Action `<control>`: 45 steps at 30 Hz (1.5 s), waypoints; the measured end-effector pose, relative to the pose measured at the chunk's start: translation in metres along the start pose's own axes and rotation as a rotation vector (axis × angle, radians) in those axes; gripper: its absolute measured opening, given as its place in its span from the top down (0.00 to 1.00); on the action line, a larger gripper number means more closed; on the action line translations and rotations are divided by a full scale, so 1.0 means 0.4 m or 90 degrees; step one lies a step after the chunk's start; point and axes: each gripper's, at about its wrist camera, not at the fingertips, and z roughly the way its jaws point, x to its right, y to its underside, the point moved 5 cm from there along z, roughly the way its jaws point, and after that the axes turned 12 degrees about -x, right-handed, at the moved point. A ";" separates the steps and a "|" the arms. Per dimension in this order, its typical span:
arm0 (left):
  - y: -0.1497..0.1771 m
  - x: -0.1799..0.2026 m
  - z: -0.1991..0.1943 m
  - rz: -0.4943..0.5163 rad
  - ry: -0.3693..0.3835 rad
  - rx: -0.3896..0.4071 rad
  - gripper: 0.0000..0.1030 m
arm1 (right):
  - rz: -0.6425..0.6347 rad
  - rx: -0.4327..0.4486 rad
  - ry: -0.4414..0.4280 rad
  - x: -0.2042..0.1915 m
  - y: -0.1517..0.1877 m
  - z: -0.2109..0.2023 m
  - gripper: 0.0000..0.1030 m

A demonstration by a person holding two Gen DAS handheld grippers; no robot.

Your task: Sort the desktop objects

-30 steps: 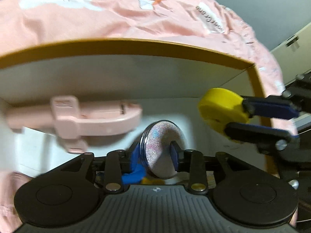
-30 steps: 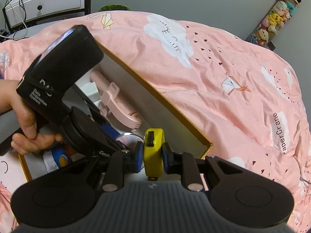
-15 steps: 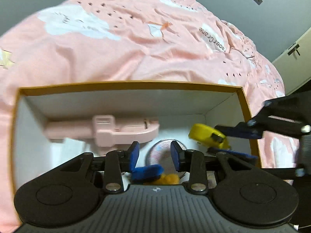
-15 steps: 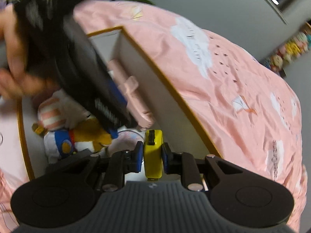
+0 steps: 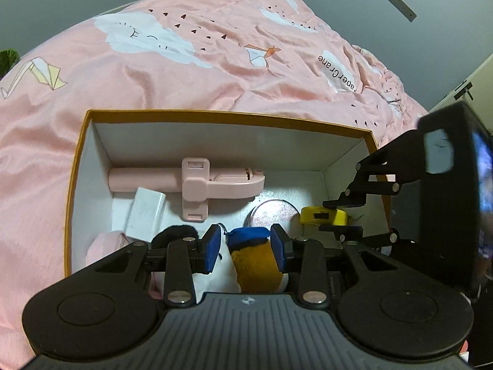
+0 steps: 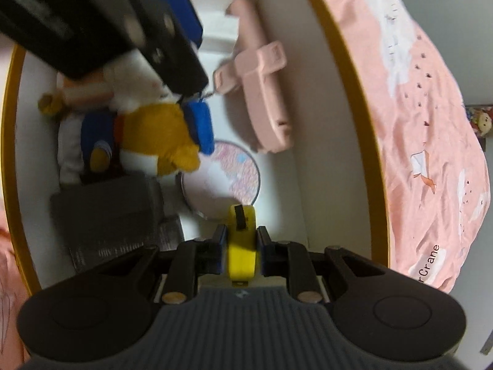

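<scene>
An orange-rimmed white box (image 5: 215, 114) lies on a pink bedspread. My right gripper (image 6: 241, 240) is shut on a yellow tape measure (image 6: 241, 246) and reaches down into the box's right corner. The tape measure (image 5: 323, 215) hangs just beside a round crackle-pattern compact (image 5: 271, 212) lying flat on the box floor. My left gripper (image 5: 245, 246) is open above a plush toy (image 5: 252, 262) with a blue hat. The toy shows through the gap and the pads do not press on it.
Also in the box are a pink folding holder (image 5: 197, 185) along the far wall, a white block (image 5: 144, 212) at the left and a dark grey case (image 6: 107, 203) near the plush. The pink bedspread (image 5: 185, 71) surrounds the box.
My left gripper has drawn back and up, and the round compact that was between its fingers now lies on the box floor. My right gripper has rolled and sunk into the box with the tape measure.
</scene>
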 end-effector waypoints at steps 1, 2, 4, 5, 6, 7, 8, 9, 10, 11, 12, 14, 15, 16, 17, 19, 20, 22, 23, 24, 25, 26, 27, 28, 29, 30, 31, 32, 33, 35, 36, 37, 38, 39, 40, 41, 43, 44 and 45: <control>0.002 -0.003 -0.002 -0.002 0.001 0.001 0.62 | -0.005 -0.013 -0.008 0.000 0.000 0.003 0.80; 0.008 -0.005 -0.006 -0.002 0.002 0.002 0.62 | -0.003 -0.024 -0.022 0.003 0.001 0.006 0.80; 0.013 -0.011 -0.008 -0.004 0.004 0.003 0.62 | 0.008 -0.031 -0.051 0.009 0.005 0.006 0.80; 0.015 -0.014 -0.008 -0.005 0.005 0.002 0.62 | 0.017 -0.030 -0.067 0.012 0.008 0.003 0.79; 0.017 -0.017 -0.008 -0.006 0.006 0.001 0.62 | 0.023 -0.029 -0.081 0.016 0.009 0.001 0.79; 0.019 -0.019 -0.007 -0.008 0.006 0.001 0.62 | 0.031 -0.027 -0.097 0.018 0.012 -0.003 0.78; 0.021 -0.021 -0.008 -0.009 0.007 0.001 0.62 | 0.038 -0.027 -0.110 0.019 0.013 -0.008 0.75; 0.023 -0.021 -0.008 -0.008 0.008 0.000 0.62 | 0.044 -0.028 -0.115 0.014 0.015 -0.013 0.75; 0.025 -0.021 -0.008 -0.007 0.009 0.000 0.62 | 0.049 -0.028 -0.118 0.014 0.020 -0.017 0.75; 0.027 -0.021 -0.009 -0.006 0.011 0.000 0.62 | 0.055 -0.027 -0.122 0.017 0.025 -0.023 0.75; 0.029 -0.021 -0.010 -0.006 0.014 0.001 0.62 | 0.061 -0.022 -0.126 0.020 0.028 -0.031 0.75; 0.033 -0.021 -0.011 -0.007 0.017 0.002 0.62 | 0.073 -0.013 -0.143 0.021 0.034 -0.049 0.76; 0.034 -0.021 -0.011 -0.007 0.019 0.002 0.62 | 0.085 -0.010 -0.157 0.027 0.033 -0.056 0.77; 0.035 -0.021 -0.011 -0.007 0.020 0.002 0.62 | 0.099 -0.004 -0.168 0.034 0.033 -0.061 0.82; 0.035 -0.022 -0.011 -0.008 0.022 0.002 0.62 | 0.111 0.000 -0.179 0.040 0.033 -0.063 0.83; 0.038 -0.023 -0.013 -0.010 0.024 0.002 0.62 | 0.140 0.010 -0.192 0.052 0.028 -0.067 0.83; 0.039 -0.023 -0.014 -0.009 0.024 0.003 0.62 | 0.154 0.013 -0.189 0.059 0.027 -0.065 0.83; 0.043 -0.022 -0.015 -0.007 0.023 0.002 0.62 | 0.179 0.015 -0.168 0.080 0.018 -0.050 0.85; 0.045 -0.022 -0.015 -0.007 0.022 0.002 0.62 | 0.187 0.011 -0.156 0.087 0.015 -0.041 0.88; 0.047 -0.022 -0.014 -0.007 0.021 0.001 0.62 | 0.190 0.006 -0.147 0.097 0.010 -0.028 0.89; 0.048 -0.023 -0.014 -0.008 0.019 0.000 0.62 | 0.193 0.003 -0.139 0.099 0.005 -0.016 0.89; 0.049 -0.023 -0.012 -0.008 0.017 -0.002 0.62 | 0.193 -0.001 -0.129 0.103 -0.005 -0.001 0.91; 0.050 -0.024 -0.011 -0.009 0.016 -0.002 0.62 | 0.189 -0.008 -0.119 0.101 -0.007 0.013 0.92; 0.051 -0.025 -0.011 -0.009 0.015 -0.003 0.62 | 0.182 -0.014 -0.113 0.098 -0.012 0.022 0.93; 0.052 -0.026 -0.011 -0.010 0.014 -0.004 0.62 | 0.175 -0.022 -0.113 0.093 -0.017 0.034 0.93; 0.052 -0.028 -0.011 -0.011 0.014 -0.005 0.62 | 0.169 -0.029 -0.116 0.087 -0.019 0.041 0.93; 0.053 -0.030 -0.011 -0.012 0.013 -0.005 0.62 | 0.162 -0.039 -0.120 0.080 -0.018 0.049 0.94; 0.054 -0.032 -0.011 -0.011 0.013 -0.006 0.62 | 0.152 -0.047 -0.123 0.073 -0.017 0.055 0.94; 0.054 -0.032 -0.011 -0.011 0.012 -0.006 0.62 | 0.141 -0.055 -0.127 0.064 -0.014 0.060 0.94; 0.056 -0.032 -0.010 -0.009 0.013 -0.009 0.62 | 0.127 -0.066 -0.133 0.053 -0.005 0.066 0.98; 0.057 -0.030 -0.011 -0.008 0.012 -0.009 0.62 | 0.127 -0.067 -0.136 0.052 -0.002 0.067 0.98; 0.059 -0.027 -0.012 -0.005 0.010 -0.009 0.62 | 0.131 -0.065 -0.138 0.053 0.002 0.066 0.98; 0.061 -0.023 -0.014 -0.001 0.009 -0.008 0.62 | 0.139 -0.060 -0.137 0.056 0.006 0.062 0.98; 0.063 -0.019 -0.017 0.003 0.006 -0.008 0.62 | 0.146 -0.052 -0.136 0.059 0.011 0.056 0.98; 0.067 -0.013 -0.022 0.009 0.001 -0.006 0.62 | 0.153 -0.043 -0.134 0.062 0.016 0.047 0.98; 0.068 -0.008 -0.027 0.016 -0.006 -0.004 0.62 | 0.159 -0.031 -0.130 0.064 0.023 0.035 0.97; 0.073 0.004 -0.040 0.030 -0.026 0.007 0.62 | 0.173 -0.006 -0.118 0.068 0.037 0.008 0.97; 0.077 0.011 -0.049 0.039 -0.038 0.014 0.61 | 0.187 0.013 -0.111 0.071 0.046 -0.012 0.97; 0.080 0.018 -0.057 0.048 -0.048 0.022 0.61 | 0.202 0.032 -0.107 0.073 0.056 -0.031 0.97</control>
